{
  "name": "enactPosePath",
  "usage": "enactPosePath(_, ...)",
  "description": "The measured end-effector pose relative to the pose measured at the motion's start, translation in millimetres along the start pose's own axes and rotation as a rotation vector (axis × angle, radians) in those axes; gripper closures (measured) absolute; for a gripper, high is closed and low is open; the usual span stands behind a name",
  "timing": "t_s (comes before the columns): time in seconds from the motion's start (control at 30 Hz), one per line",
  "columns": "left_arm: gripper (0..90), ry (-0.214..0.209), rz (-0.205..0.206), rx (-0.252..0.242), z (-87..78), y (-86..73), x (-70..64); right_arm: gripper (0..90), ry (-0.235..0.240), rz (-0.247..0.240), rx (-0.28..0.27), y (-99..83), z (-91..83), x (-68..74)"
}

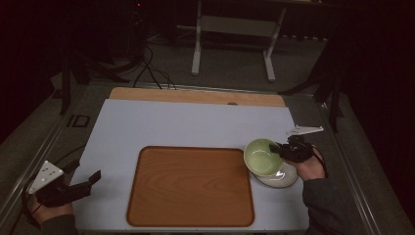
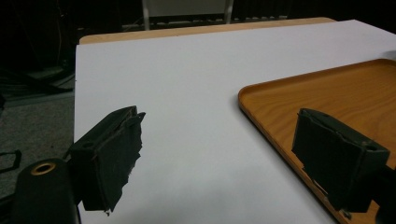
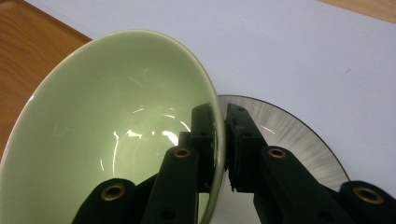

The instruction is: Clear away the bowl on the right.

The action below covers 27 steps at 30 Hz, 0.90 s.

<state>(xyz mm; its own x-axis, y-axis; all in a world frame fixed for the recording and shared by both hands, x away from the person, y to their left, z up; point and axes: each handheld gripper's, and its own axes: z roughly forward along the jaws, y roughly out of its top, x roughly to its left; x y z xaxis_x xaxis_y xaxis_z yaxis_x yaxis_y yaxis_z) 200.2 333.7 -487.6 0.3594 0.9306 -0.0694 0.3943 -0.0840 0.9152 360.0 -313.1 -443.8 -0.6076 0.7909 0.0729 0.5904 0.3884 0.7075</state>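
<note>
Right gripper view: right gripper [image 3: 218,154] jaws pinch the green bowl [image 3: 116,121] rim, tilted over the plate [image 3: 299,140], right of the tray [image 1: 191,186]. Keep grip firm, level it before moving. Left gripper [image 2: 215,158] jaws wide, idle over the counter [image 2: 196,74].

A pale green bowl [image 3: 116,130], a grey-streaked plate [image 3: 289,135], an orange-brown wood-grain tray [image 1: 191,186], black fingers [image 2: 112,154].

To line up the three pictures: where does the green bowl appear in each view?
High view: the green bowl sits right of centre, tilted, at the wooden tray's right edge, its rim held by the right tongs.
Left gripper view: not in it.
Right gripper view: left and centre, rim clamped between the jaws.
Shared landmark: the wooden tray.
</note>
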Motion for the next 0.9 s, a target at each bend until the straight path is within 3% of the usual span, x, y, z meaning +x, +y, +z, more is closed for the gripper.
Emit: enactPosePath(0.9, 15.6, 0.001, -0.001, -0.001, 0.2, -0.2, 0.1, 82.1, 0.067, -0.025, -0.02, 9.9, 14.8, 23.2)
